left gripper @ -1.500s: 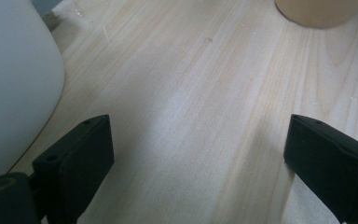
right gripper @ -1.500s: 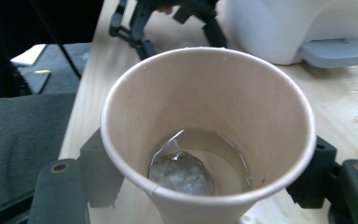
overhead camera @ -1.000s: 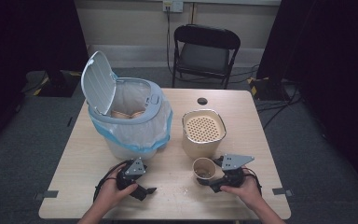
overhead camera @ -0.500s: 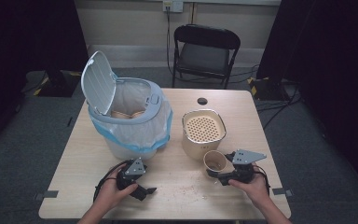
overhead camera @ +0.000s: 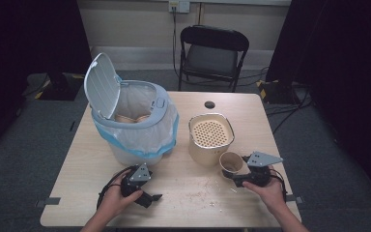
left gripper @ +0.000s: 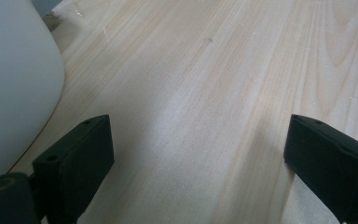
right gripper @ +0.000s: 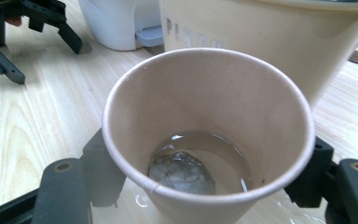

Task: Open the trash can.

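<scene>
Table (overhead camera: pixel 183 203): pale wood top; scattered crumbs and specks on the near part between the two hands, and a round dark hole near the far edge.
Folding chair (overhead camera: pixel 213 53): black, stands on the floor beyond the far edge of the table.
Waste bin (overhead camera: pixel 140 145): white, on the left half of the table, lined with a blue-edged plastic bag (overhead camera: pixel 125 140). Its lid (overhead camera: pixel 101 84) stands open and leans to the left. Brown cups lie inside.
Strainer container (overhead camera: pixel 211 137): cream, square with rounded corners, perforated top; right of the bin, well apart from it. In the right gripper view its wall (right gripper: pixel 261 42) rises directly behind the cup.
Left gripper (overhead camera: pixel 149 197): held in the left hand (overhead camera: pixel 113 200) at the near left, low over the table, its cable looped beside it. In the left gripper view the jaws stand wide apart over bare wood with nothing between them, the white bin body at the left edge.
Right gripper (overhead camera: pixel 232 178): held in the right hand (overhead camera: pixel 268 193) at the near right. Its jaws have just been closing and now clamp the paper cup from both sides; the black jaws sit against the cup wall at left and right in the right gripper view.
Paper cup (overhead camera: pixel 231 163): brown, upright, just beside the near right corner of the strainer container; whether it touches the container cannot be told. Inside (right gripper: pixel 205 140) a little clear liquid and a used tea bag (right gripper: pixel 182 172) lie at the bottom.
Wet patch (right gripper: pixel 142 200): droplets on the table under the cup.
</scene>
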Motion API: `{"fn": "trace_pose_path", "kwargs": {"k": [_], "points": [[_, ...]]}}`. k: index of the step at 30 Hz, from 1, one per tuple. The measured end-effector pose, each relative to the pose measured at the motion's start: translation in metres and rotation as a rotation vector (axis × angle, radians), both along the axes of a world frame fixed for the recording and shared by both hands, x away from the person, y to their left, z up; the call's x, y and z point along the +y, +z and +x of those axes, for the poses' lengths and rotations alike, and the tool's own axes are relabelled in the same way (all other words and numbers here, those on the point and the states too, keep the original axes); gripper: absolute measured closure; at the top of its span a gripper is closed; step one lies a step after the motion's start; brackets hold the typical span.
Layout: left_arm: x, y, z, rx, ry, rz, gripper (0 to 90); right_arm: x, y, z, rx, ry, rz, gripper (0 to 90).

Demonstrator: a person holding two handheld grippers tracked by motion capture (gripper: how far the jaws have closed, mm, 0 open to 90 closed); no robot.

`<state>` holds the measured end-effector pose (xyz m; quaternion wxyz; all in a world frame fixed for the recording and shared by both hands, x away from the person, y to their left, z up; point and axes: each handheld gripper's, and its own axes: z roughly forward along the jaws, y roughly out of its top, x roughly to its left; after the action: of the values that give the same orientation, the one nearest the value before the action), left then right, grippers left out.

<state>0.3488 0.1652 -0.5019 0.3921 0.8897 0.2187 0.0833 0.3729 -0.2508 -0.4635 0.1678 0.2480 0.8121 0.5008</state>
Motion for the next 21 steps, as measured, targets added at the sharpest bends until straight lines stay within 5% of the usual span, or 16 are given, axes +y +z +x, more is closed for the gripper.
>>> {"fn": "trace_pose_path", "kwargs": {"k": [21], "points": [[0.0, 0.0, 0.0, 0.001, -0.001, 0.002, 7.6, -0.029, 0.007, 0.025, -0.012, -0.043, -0.075, 28.9]]}}
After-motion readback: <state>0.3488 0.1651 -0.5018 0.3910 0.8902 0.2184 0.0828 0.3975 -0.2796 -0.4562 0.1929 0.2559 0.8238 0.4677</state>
